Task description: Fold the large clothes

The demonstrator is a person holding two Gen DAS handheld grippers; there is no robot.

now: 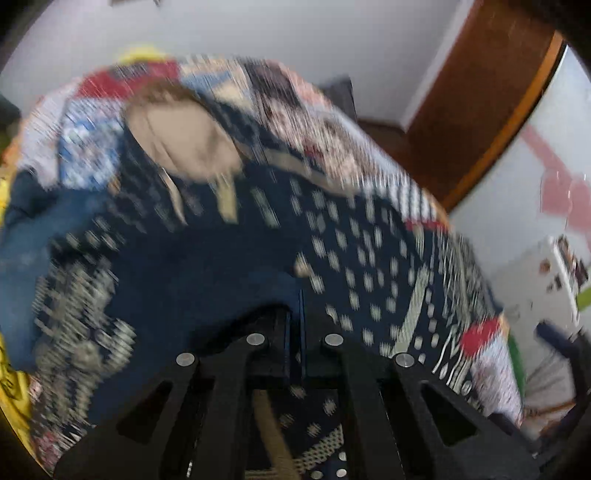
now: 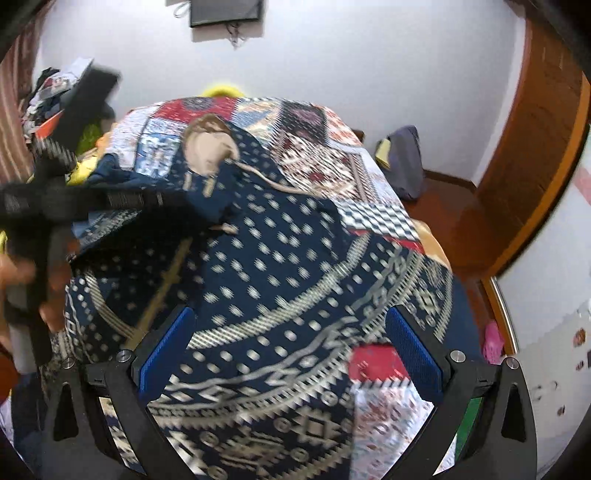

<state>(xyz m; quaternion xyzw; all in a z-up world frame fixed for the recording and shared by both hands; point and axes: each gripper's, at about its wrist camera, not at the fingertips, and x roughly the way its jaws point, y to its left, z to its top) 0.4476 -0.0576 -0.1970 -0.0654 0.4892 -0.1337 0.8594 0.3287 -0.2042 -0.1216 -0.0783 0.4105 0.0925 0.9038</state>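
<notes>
While both views were smeared w/ motion blur, the big stuff was easy to read. White walls [image 2: 351,66] wrapped the room, w/ a brown wooden door frame [image 2: 546,155] on the right side. Filling the middle was a bed under a patchwork quilt [image 2: 317,147] of red, blue and cream squares. Spread over most of that quilt lay the navy garment [image 2: 280,258], dark blue w/ cream dots and geometric border bands; its tan-lined hood [image 2: 208,151] sat toward the far end of the bed, a cord trailing from it. The cloth ran right up to the near edge, under both cameras.

A dark wall-mounted screen [image 2: 225,11] hung at the top of the right wrist view. A grey-blue bag [image 2: 406,162] sat on the floor by the far right corner of the bed; clutter was heaped at far left.

The left gripper [image 1: 294,325] had its blue pads pressed together w/ only a sliver between them, and navy fabric bunched right at the tips, so it looked pinched on the garment's edge. Seen from the right wrist view, that same gripper was a black blur at left, over the garment's left side.

The right gripper [image 2: 291,350] stood wide apart, blue pads [image 2: 168,350] well separated, nothing between them, hovering over the patterned hem.
</notes>
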